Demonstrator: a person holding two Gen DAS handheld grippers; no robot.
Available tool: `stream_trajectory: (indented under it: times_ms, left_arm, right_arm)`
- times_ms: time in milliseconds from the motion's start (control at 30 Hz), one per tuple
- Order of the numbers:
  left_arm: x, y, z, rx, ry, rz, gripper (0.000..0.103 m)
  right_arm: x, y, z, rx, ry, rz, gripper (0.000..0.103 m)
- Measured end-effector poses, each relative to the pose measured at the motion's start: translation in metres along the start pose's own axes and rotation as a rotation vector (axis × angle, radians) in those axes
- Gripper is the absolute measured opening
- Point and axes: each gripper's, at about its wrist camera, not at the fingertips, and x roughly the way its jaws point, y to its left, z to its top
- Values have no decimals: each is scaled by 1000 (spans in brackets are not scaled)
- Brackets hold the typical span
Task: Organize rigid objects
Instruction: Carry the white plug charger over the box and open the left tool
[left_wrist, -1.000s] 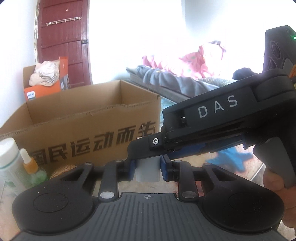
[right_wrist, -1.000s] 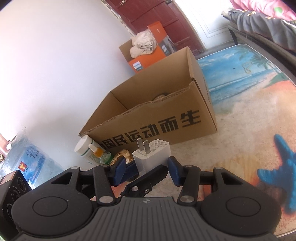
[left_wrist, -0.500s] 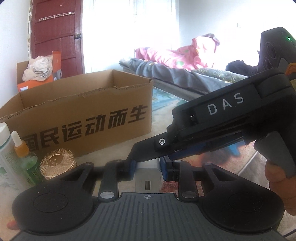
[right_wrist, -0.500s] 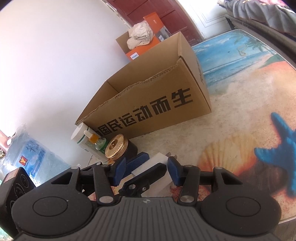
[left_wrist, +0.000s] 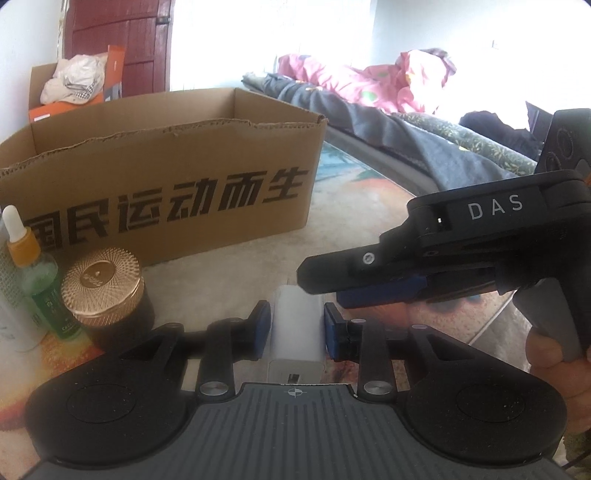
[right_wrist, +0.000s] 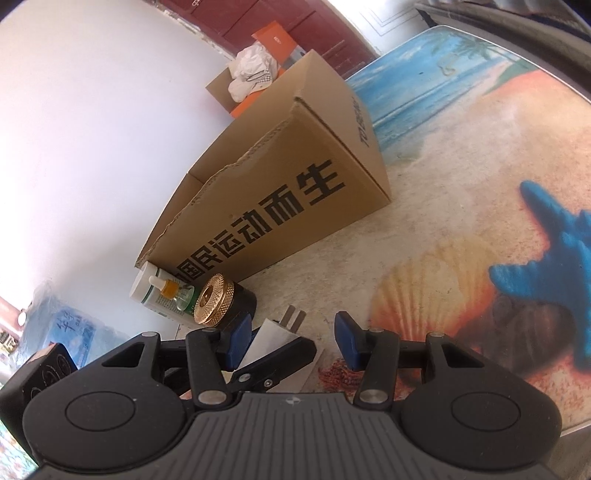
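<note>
A white plug-in charger (left_wrist: 295, 332) lies on the table between the blue pads of my left gripper (left_wrist: 295, 325). Those jaws are opening, and thin gaps show on both sides of the charger. In the right wrist view the charger (right_wrist: 269, 338) points its two metal prongs toward the box, partly hidden by a black finger (right_wrist: 273, 365) of the left gripper. My right gripper (right_wrist: 291, 339) stands open, its pads wide apart and not touching the charger. Seen from the left wrist, the right gripper (left_wrist: 325, 284) hangs just above and right of the charger, held by a hand.
An open cardboard box (left_wrist: 166, 177) with black lettering stands behind. Left of the charger are a gold-lidded black jar (left_wrist: 103, 291), a green dropper bottle (left_wrist: 33, 266) and a white bottle (right_wrist: 147, 291). The beach-print tabletop (right_wrist: 461, 166) stretches right; a bed (left_wrist: 369, 99) lies beyond.
Both grippers sank toward the table with the charger, which went from prongs-up to lying flat. The right gripper drew away to the right. The left pads spread slightly off the charger.
</note>
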Motion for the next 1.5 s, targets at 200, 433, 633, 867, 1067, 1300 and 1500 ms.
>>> stream_trajectory:
  times_ms: [200, 433, 633, 867, 1067, 1300, 1500]
  left_arm:
    - [-4, 6, -2, -49, 19, -14, 32]
    - [-1, 50, -3, -394, 34, -154, 27]
    - [-7, 83, -7, -662, 1, -315, 27]
    - [-30, 89, 25, -639, -111, -295, 27]
    - [-32, 90, 76, -544, -180, -165, 27]
    - [9, 104, 140, -541, -162, -104, 27]
    - [56, 122, 160, -589, -95, -55, 20]
  right_arm:
    - [-4, -9, 1, 42, -5, 11, 53]
    - [-2, -13, -1, 80, 6, 30, 53]
    - [2, -23, 0, 189, 11, 119, 54]
    - [-7, -11, 14, 184, -51, 171, 54]
    - [-17, 2, 19, 67, -114, 62, 54]
    - [-13, 5, 14, 7, -108, 60, 54]
    - [-18, -2, 16, 10, -133, 88, 54]
